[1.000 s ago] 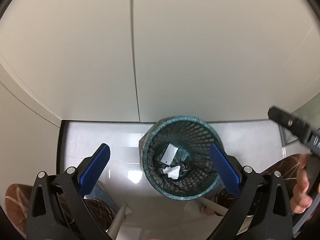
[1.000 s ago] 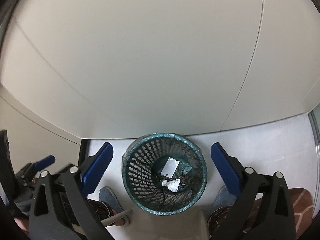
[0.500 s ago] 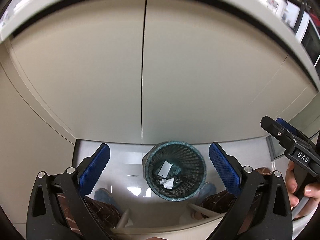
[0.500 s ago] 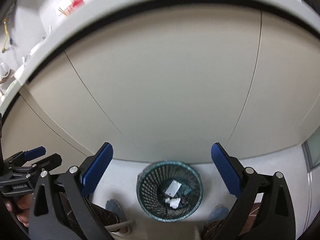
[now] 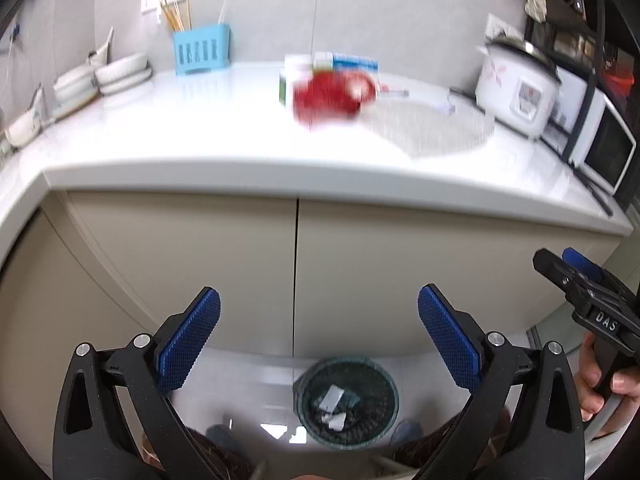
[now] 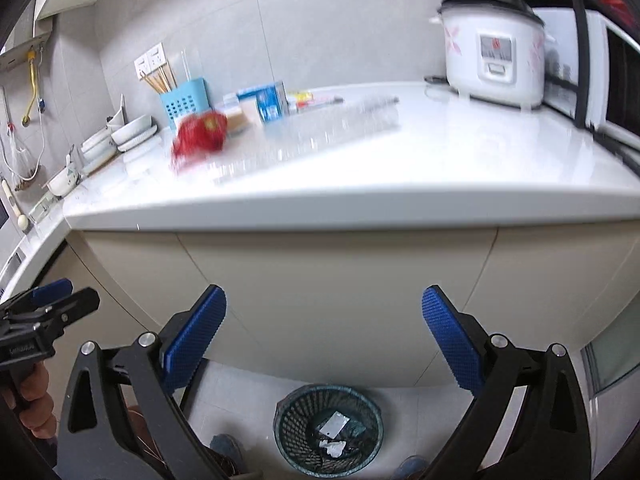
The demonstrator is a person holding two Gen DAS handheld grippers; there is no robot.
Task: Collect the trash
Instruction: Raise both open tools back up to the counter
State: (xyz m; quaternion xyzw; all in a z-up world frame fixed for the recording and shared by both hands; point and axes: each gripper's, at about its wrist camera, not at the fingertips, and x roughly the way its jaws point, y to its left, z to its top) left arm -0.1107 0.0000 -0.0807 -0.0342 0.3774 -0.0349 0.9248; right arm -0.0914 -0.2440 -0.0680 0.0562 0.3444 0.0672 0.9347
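Left gripper [image 5: 319, 338] and right gripper [image 6: 323, 336]: fingers spread wide, holding nothing, their blue pads [image 5: 191, 336] cross-hatched like rubber on black frames. Low between each pair stands a round, dark green mesh bin [image 6: 328, 428] on the floor before beige cabinet doors [image 5: 200, 264]; pale scraps [image 6: 334, 426] lie inside, too small to identify. Above, the glossy white bench [image 6: 440, 152] carries a motion-blurred red object [image 5: 332, 96], its form unclear, small boxes [image 6: 268, 102], a slotted blue holder [image 5: 202, 50], stacked bowls [image 5: 122, 72] and a white rice cooker [image 6: 494, 60].
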